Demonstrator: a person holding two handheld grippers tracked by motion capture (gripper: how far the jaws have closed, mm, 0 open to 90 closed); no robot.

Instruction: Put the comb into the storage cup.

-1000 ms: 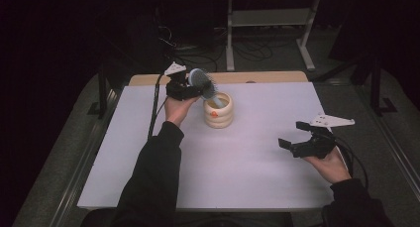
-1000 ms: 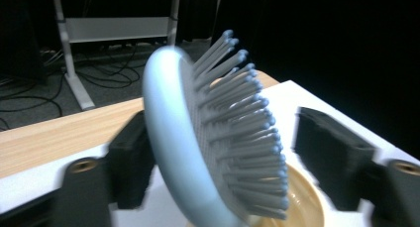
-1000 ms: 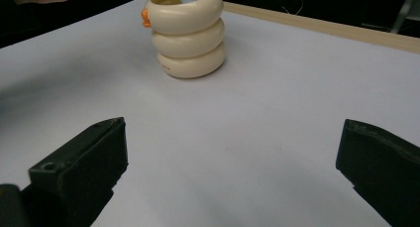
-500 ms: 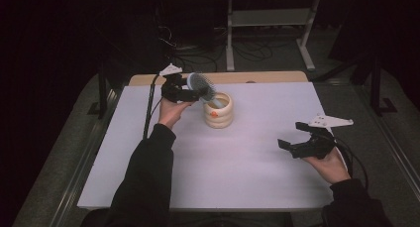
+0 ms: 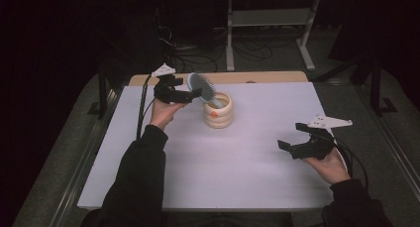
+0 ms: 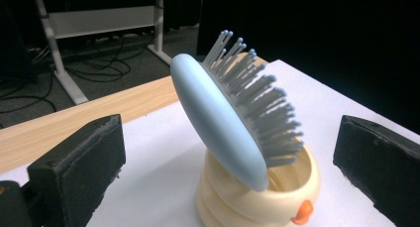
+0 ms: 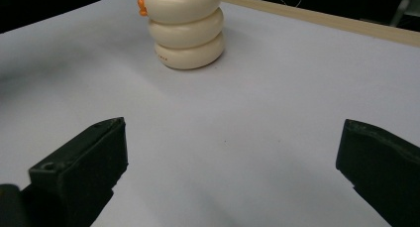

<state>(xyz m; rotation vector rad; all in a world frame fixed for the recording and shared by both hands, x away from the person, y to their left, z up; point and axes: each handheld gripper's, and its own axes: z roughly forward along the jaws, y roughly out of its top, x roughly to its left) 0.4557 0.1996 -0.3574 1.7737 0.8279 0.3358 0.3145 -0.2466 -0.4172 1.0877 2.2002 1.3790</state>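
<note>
On the far left part of the white table (image 5: 237,177), the person's left hand (image 5: 162,112) is raised with the palm side up and carries the left gripper (image 5: 194,94), which points level toward the cream holder (image 5: 218,110). Its jaws have just been opening and now stand wide apart. In the left gripper view the hairbrush (image 6: 233,115) is seen between the two black pads (image 6: 79,160), but neither pad touches it, so the brush is released. The left forearm, in a dark sleeve (image 5: 136,182), comes up from the bottom edge at a slant.

At the right side, well apart from the holder, the right hand (image 5: 327,163) rests low near the table's edge with the right gripper (image 5: 291,146) pointing toward the middle. Its jaws are also spread wide, with only bare table surface between them.

The hairbrush is pale blue, with an oval smooth back and grey-blue bristles that end in small round tips. It stands in the holder with its handle down inside and its head leaning out over the rim, tilted toward the left gripper. The holder looks like three stacked rounded rings, with a small orange piece at the rim. It stands on the table near the far wooden edge (image 5: 267,77).
</note>
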